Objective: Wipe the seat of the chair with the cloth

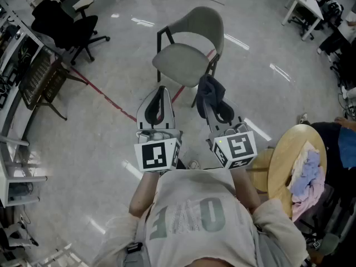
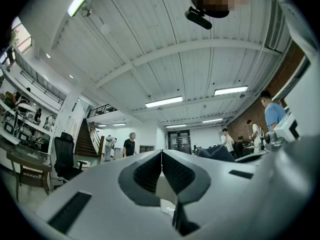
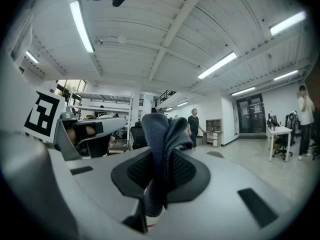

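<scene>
r gripper (image 1: 214,96) clamps cloth (image 1: 209,90) near chair (image 1: 192,52); l gripper (image 1: 160,93) closed, empty.

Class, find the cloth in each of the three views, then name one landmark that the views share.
Head view: the cloth sits at centre, gripped by the right tongs, just below the chair.
Left gripper view: dark bundle, right of centre.
Right gripper view: centre, pinched between the jaws.
Shared landmark: likely the black office chair.
</scene>
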The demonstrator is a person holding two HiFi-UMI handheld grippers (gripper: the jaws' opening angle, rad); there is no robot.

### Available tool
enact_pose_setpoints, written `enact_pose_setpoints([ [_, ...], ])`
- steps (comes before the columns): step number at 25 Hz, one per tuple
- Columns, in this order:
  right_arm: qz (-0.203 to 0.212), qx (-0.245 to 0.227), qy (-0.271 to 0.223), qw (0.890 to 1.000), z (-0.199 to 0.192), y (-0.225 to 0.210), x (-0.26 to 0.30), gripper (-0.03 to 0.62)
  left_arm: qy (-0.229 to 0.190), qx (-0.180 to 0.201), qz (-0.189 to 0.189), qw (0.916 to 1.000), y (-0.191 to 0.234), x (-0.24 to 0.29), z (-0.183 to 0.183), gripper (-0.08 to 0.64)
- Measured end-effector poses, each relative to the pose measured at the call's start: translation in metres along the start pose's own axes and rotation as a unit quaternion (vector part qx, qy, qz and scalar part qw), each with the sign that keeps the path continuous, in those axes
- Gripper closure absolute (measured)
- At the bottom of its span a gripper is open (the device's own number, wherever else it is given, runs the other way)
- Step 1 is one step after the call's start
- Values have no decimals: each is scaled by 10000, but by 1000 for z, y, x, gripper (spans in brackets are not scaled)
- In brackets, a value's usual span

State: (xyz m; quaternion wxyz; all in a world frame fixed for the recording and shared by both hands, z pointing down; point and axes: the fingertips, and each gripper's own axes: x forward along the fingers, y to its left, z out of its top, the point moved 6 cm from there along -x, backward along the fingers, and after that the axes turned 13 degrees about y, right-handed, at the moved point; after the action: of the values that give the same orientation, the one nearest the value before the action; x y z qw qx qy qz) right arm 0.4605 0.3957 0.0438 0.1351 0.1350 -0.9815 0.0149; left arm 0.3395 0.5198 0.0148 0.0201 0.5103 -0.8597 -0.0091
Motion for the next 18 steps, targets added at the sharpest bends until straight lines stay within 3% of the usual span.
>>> enact_pose_setpoints([
  [10, 125, 34, -32, 9999, -1, -1, -10, 535, -53, 36, 132, 9999, -8, -12, 4, 545],
  [18, 301, 183, 101, 9993, -18, -13, -17, 535, 83, 1, 488, 9988, -2, -28, -7, 545],
])
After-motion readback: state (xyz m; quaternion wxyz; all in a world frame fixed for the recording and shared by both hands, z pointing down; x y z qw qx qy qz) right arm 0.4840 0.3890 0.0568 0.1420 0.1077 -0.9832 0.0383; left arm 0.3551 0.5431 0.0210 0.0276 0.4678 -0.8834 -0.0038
